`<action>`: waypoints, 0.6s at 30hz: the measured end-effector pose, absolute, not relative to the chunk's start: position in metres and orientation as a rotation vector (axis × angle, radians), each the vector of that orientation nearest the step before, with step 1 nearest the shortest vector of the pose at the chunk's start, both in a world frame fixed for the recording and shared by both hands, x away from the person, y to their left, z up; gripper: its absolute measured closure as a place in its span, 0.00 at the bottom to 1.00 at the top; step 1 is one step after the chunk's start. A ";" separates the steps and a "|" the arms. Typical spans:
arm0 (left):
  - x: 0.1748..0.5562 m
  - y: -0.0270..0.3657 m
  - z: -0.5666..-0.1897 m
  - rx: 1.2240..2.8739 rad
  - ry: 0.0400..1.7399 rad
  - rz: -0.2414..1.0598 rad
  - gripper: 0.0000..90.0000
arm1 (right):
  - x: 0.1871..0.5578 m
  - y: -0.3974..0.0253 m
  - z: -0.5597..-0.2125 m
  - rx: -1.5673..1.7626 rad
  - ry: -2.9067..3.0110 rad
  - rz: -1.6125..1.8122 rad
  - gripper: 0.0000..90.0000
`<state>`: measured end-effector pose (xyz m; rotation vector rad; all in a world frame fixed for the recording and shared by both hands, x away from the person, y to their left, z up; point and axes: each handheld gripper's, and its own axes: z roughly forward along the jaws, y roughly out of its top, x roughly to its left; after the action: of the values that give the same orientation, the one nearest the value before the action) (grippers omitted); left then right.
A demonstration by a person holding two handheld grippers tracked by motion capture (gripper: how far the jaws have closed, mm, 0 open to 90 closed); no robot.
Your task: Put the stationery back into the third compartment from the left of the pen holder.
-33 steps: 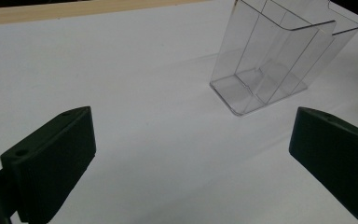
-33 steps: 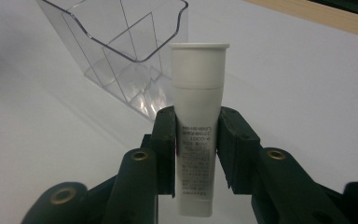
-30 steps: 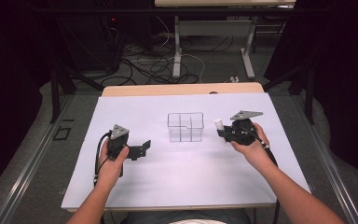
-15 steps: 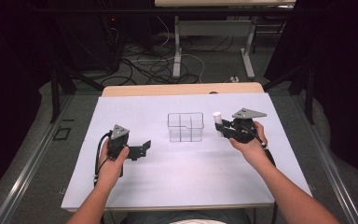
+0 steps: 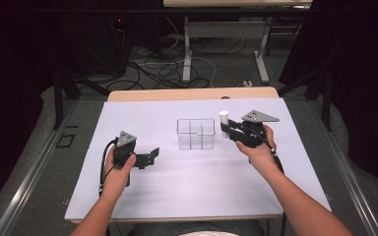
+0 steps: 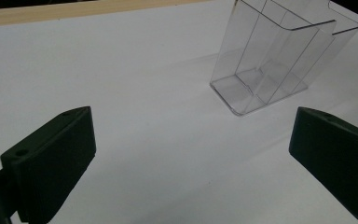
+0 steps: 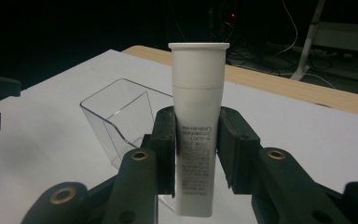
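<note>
White tube (image 7: 198,135), cap end up, upright and pinched at mid-body between the jaws of the right tongs (image 7: 196,149); printed text runs along its lower half. In the high view the tube (image 5: 223,118) is held just beside the right wall of the clear plastic organiser (image 5: 195,133), above the bench (image 5: 187,191), and not yet over any compartment. Judged from its look, the tube is light and smooth-walled, with a body that may yield under pressure; the stiffer band below the cap would be the surer place to take hold, and a firm mid-body pinch risks squeezing it or letting it swivel. The organiser (image 7: 121,116) is thin, rigid and divided into compartments; it appears light enough to slide if nudged. Left tongs (image 5: 150,156) rest low on the bench, jaws spread wide and empty, the organiser (image 6: 272,60) ahead of them and well apart.
</note>
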<state>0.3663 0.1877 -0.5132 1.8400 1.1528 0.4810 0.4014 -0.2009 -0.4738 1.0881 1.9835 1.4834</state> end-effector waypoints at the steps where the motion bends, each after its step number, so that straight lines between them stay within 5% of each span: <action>1: 0.366 0.188 -0.513 1.840 1.153 0.481 0.00 | 0.401 -0.201 -0.474 1.088 1.984 1.483 0.77; 18: 0.366 0.188 -0.513 1.836 1.154 0.480 0.00 | 0.412 -0.174 -0.467 1.048 1.993 1.510 0.77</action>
<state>0.3664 0.1885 -0.5128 1.8361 1.1536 0.4798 0.4116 -0.1736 -0.4671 1.0480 1.9931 1.5098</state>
